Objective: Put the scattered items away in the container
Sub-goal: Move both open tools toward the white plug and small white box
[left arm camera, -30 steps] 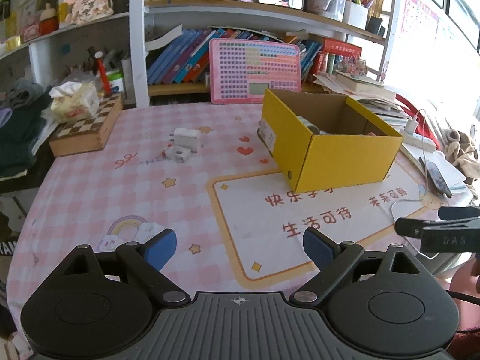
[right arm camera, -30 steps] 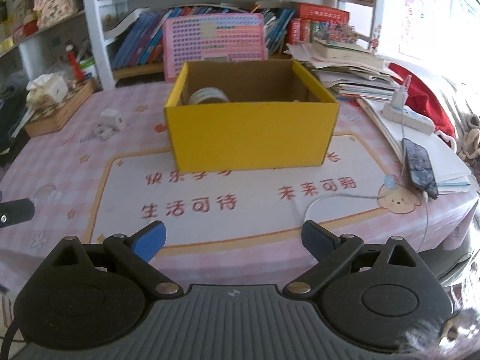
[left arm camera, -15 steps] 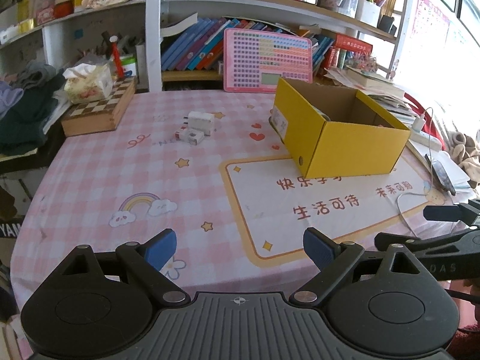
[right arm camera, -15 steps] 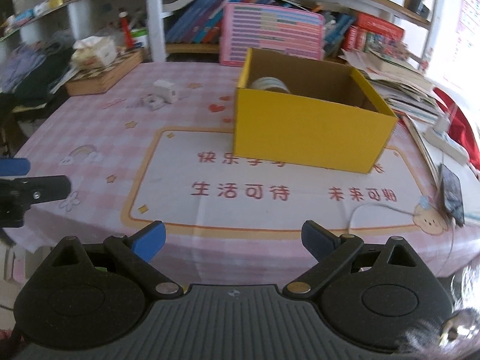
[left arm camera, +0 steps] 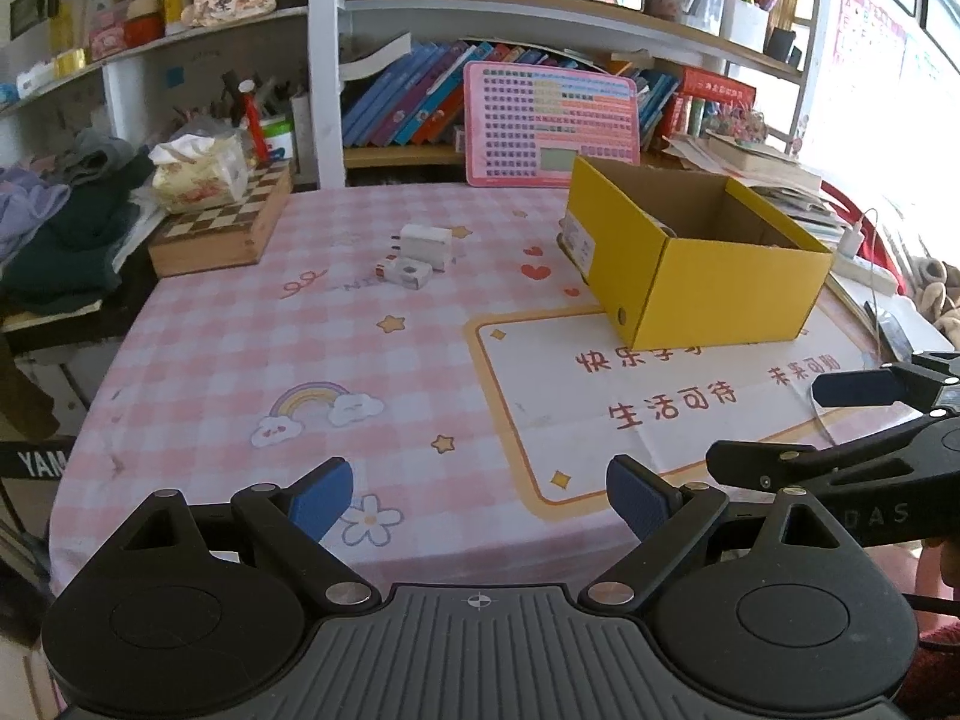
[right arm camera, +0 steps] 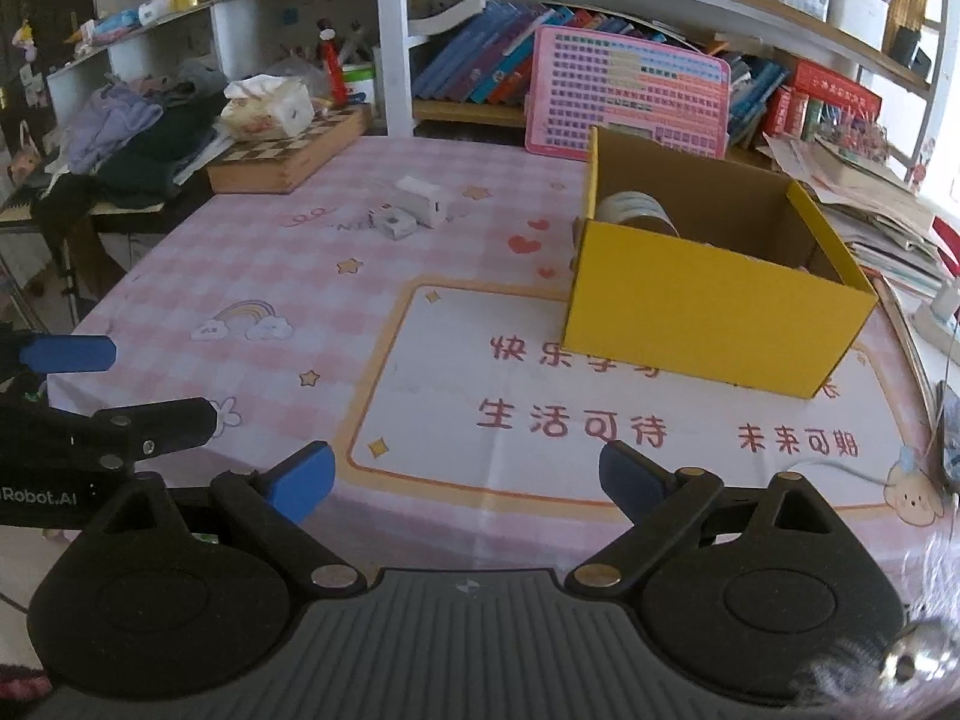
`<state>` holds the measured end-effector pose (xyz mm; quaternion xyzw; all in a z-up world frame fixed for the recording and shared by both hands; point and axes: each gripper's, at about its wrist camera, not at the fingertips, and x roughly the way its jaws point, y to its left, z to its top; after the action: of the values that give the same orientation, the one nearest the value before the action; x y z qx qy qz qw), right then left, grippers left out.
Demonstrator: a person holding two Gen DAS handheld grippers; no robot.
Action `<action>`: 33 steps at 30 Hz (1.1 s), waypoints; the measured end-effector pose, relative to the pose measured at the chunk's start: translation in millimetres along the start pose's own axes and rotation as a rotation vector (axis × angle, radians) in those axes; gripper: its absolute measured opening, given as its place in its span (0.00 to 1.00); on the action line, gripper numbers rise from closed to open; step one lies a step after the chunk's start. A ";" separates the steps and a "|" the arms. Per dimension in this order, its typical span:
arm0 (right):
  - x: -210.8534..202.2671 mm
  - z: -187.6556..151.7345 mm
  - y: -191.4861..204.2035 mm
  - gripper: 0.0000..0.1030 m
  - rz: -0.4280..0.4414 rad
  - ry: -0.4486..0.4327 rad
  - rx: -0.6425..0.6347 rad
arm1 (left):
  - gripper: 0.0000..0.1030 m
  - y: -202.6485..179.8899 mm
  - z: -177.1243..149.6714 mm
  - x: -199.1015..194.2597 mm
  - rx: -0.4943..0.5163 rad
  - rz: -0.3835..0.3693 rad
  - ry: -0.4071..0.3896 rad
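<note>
Since a second ago the right gripper [right arm camera: 465, 480] has swung left, so the yellow box [right arm camera: 708, 312] now sits right of centre in its view. Both it and the left gripper [left arm camera: 480, 501] hover over the tabletop's [left arm camera: 240, 348] near edge, jaws wide apart and empty. Two small white items [left arm camera: 417, 252] lie touching, left of the box and well apart from it; a tape roll [right arm camera: 636, 210] is inside.
</note>
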<state>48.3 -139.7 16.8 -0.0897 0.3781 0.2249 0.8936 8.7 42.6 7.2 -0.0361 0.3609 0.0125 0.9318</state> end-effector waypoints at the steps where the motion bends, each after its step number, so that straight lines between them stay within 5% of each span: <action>1: 0.7 -0.6 0.8 0.93 0.005 0.005 0.002 | 0.91 1.3 -0.7 -0.5 -0.003 0.002 0.000; 33: 29.7 18.3 26.7 0.89 0.017 0.026 -0.036 | 0.91 26.3 6.3 10.8 -0.013 -0.009 0.009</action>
<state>65.5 -100.1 8.5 -0.1055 0.3865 0.2383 0.8847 19.6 69.3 3.0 -0.0438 0.3648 0.0105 0.9300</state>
